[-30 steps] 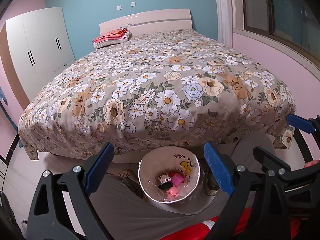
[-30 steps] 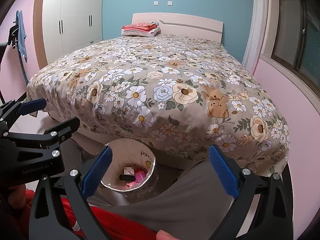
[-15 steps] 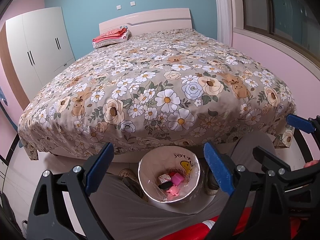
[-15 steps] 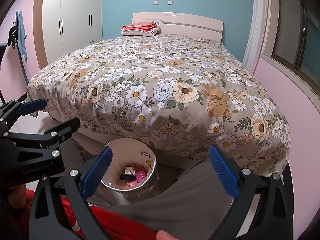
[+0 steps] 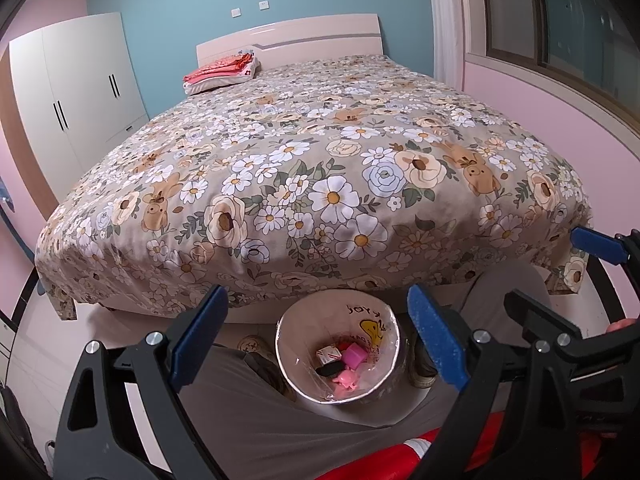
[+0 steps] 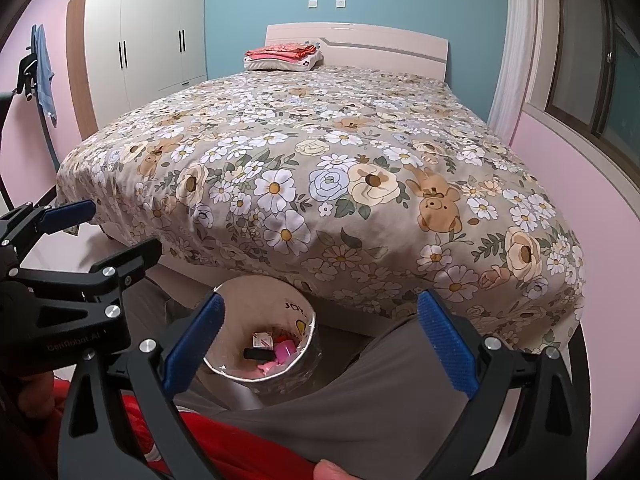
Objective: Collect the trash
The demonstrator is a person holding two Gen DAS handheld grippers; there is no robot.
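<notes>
trash (image 5: 340, 360) already lies in the bin (image 5: 386, 380) on the floor between your knees, at the foot of the bed (image 5: 320, 184): a pink piece, a black one, a small white box. your left hand-held gripper (image 5: 316, 344) and right hand-held gripper (image 6: 320, 340) both hang spread and empty above it. no loose litter shows on the bedspread or the visible floor, so you seem near done. sweep the cameras slowly round the room before you commit, and keep the bin upright between your legs.

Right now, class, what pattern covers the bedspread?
The bedspread has flowers and little bears on a beige ground, clearest in the right wrist view.
</notes>
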